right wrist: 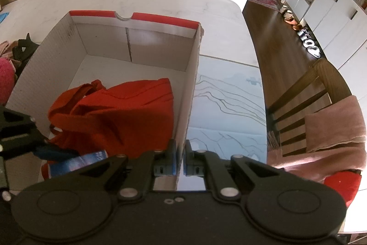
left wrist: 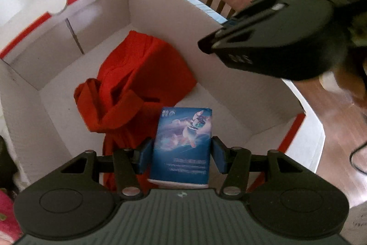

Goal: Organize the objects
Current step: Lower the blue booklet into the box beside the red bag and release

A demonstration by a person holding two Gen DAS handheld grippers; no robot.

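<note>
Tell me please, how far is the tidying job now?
Done: a red bag already lies inside the cardboard box. In hand: the left gripper holds a blue packet above the box floor, while the right gripper clamps the box wall. Left: releasing the packet; pink things lie outside the box.

The blue pack (left wrist: 183, 144) is the only thing with writing close enough to look at. It has a few small white signs in its far left corner, next to the picture of a spaceman. They are too tiny and fuzzy to read. Near the bottom of the pack there are some lines of white letters. They are upside down and blurry, so no word comes out.

The black claw (left wrist: 238, 54) on the right has some pale marks stamped on its side. They look like numbers, but they are too smeared to tell.

The white box (right wrist: 187, 105) with red edges shows no words.
</note>
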